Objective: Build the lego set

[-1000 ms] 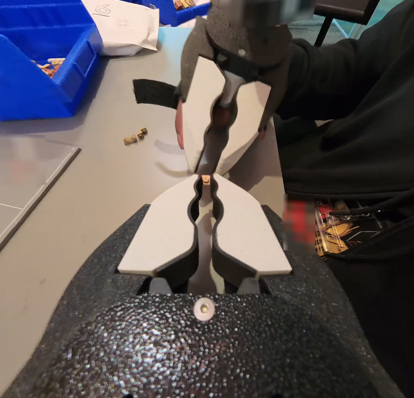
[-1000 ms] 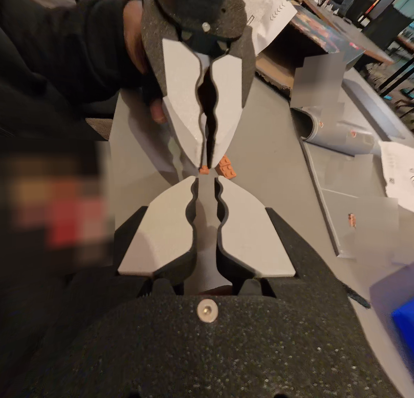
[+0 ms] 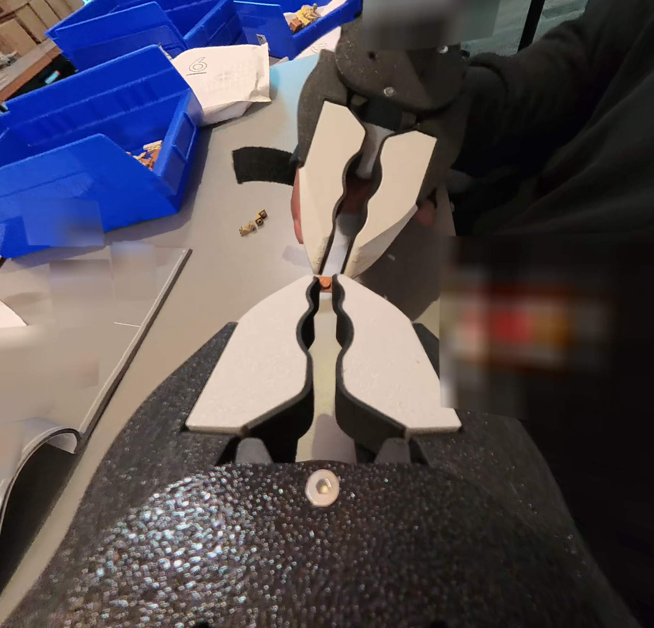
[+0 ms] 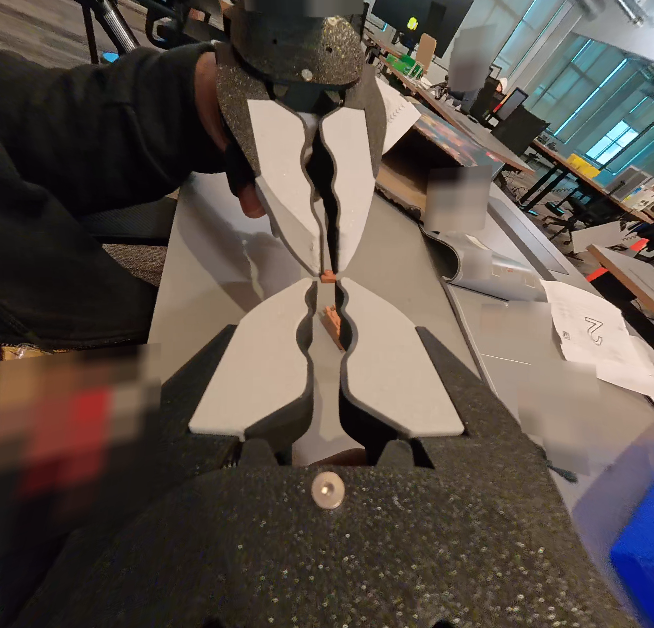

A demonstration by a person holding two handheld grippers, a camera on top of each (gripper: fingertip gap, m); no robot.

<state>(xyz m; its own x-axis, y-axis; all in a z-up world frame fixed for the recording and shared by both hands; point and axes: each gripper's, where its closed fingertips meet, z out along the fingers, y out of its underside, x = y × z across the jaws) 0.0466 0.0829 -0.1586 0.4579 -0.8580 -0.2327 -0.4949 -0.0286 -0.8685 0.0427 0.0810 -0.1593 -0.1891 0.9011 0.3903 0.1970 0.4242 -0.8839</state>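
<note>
A grey table is carrying everything. Left of the left claw, blue bins, a white paper bag and small tan pieces are lying on it. Beneath the right claw, an orange-brown brick is resting; papers are lying to its right.

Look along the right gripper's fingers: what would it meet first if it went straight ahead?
Probably the small orange brick pinched in the left gripper directly opposite, just past the right gripper; depth is unclear.
</note>
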